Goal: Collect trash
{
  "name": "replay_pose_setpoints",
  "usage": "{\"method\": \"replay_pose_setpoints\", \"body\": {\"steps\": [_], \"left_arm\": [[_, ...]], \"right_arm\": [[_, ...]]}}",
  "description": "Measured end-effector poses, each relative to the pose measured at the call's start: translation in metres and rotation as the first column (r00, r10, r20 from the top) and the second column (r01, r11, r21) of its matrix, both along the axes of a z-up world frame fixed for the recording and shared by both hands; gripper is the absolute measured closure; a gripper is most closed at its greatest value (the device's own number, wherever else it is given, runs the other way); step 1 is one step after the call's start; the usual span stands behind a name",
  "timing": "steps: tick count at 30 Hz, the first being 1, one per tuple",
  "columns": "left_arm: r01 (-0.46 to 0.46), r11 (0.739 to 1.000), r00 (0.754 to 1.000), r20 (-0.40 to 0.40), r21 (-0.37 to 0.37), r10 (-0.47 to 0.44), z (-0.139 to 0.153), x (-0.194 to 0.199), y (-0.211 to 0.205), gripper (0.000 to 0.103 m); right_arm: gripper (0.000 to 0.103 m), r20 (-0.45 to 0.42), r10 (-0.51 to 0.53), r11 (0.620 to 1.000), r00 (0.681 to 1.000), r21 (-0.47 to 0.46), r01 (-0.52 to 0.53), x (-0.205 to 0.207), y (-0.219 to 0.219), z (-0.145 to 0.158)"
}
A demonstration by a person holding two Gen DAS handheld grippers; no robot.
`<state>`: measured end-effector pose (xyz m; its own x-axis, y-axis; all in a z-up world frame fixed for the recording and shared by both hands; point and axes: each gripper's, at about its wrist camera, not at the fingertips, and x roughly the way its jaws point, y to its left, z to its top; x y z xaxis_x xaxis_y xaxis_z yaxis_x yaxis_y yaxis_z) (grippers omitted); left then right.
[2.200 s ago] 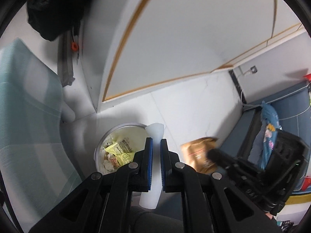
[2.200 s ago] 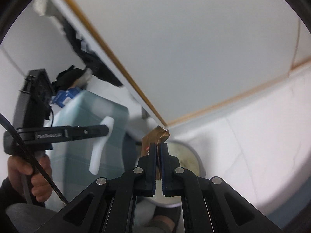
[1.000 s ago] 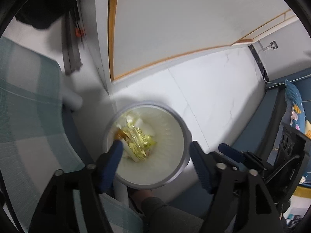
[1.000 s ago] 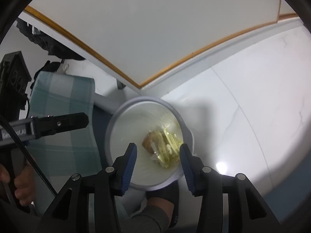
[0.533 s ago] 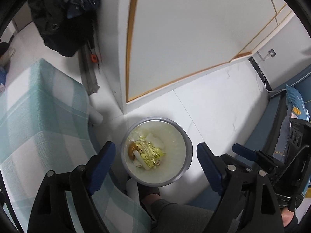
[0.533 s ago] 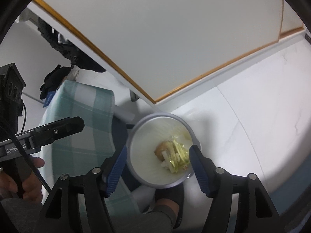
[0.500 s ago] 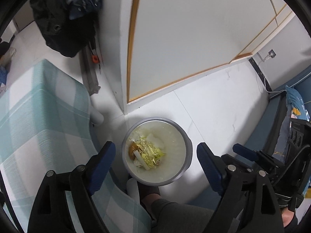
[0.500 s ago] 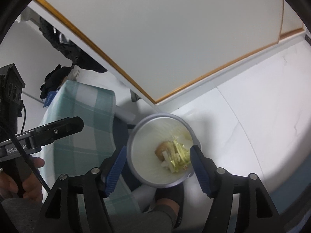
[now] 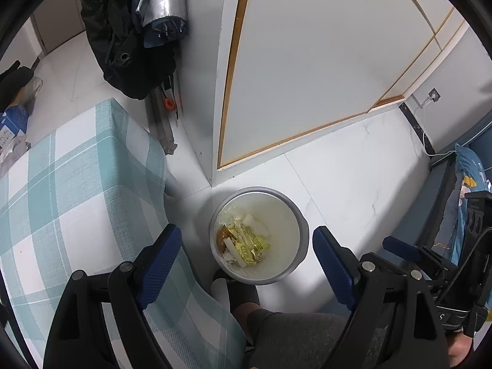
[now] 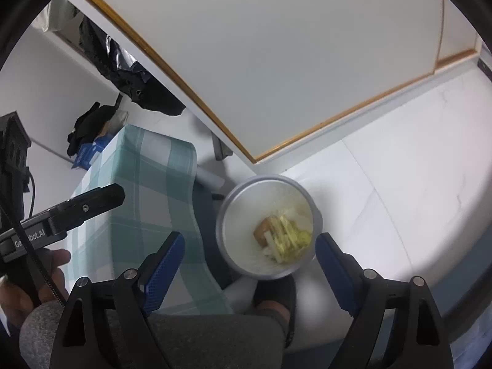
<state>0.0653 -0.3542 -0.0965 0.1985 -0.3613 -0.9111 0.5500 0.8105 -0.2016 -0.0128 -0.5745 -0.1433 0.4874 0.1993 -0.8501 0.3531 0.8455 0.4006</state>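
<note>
We see the trash (image 9: 244,246), yellow and brown wrappers, lying inside the round bin (image 9: 303,230) on the white floor (image 9: 353,166). Above it, our left hand-held gripper (image 9: 247,258) and right hand-held gripper (image 10: 249,261) both gape wide, holding nothing, beside the checked cloth (image 9: 70,190).

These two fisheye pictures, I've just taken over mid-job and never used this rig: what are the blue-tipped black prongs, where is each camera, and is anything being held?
No robot arm here: a person carries a hand-held gripper in each hand, and each has a camera looking along its two fingers. The blue-padded prongs are those fingers. One picture is from the left hand-held gripper, the other from the right hand-held gripper. Both stand wide open and hold nothing. Both look down at a round trash bin on the white floor, containing a yellow wrapper, a brown piece and white scraps. Beside the bin is a table under a green checked cloth. The person's grey-clad leg shows below.
</note>
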Motion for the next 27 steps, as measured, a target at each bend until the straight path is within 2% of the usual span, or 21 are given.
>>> {"method": "replay_pose_setpoints", "body": {"steps": [12, 27], "left_arm": [[-0.026, 1.000, 0.999, 0.024, -0.007, 0.026, 0.008, -0.004, 0.007, 0.018], [-0.051, 0.998, 0.997, 0.051, -0.025, 0.053, 0.013, -0.011, 0.013, 0.018]], "right_arm": [[0.016, -0.003, -0.032, 0.999, 0.999, -0.002, 0.032, -0.007, -0.001, 0.004], [0.016, 0.024, -0.014, 1.000, 1.000, -0.010, 0.014, -0.007, 0.002, 0.008]]}}
